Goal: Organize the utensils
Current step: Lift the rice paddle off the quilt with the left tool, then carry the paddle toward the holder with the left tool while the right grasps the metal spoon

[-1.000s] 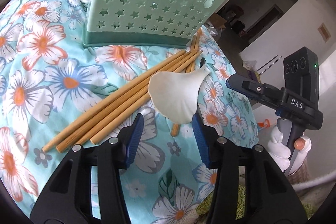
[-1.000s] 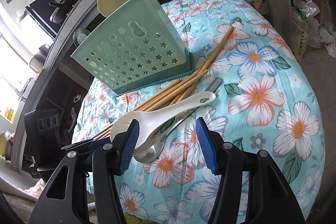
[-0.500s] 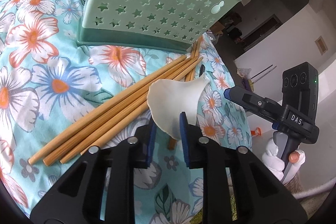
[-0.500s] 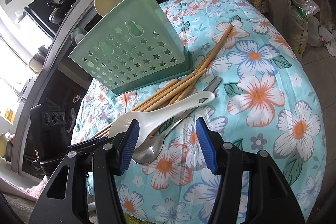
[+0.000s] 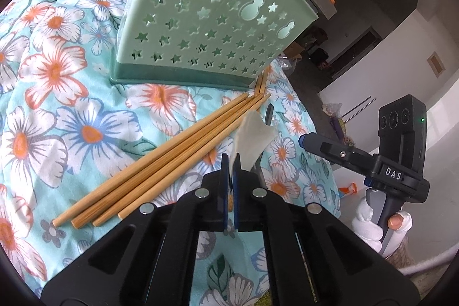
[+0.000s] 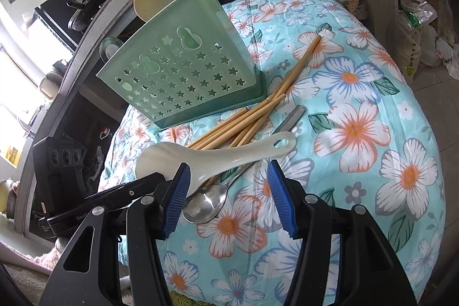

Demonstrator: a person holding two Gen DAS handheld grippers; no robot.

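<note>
While clamping white paddle (image 5: 252, 139), left claw (image 5: 229, 179) closed

left gripper (image 5: 231, 177) fingers closed on the white spoon (image 5: 252, 138).

Mint-green star-punched holder (image 6: 183, 76), tan chopsticks (image 5: 160, 165), cream paddle (image 6: 218, 157) — all on turquoise, orange-and-white flowered cloth (image 6: 358, 134).
</note>
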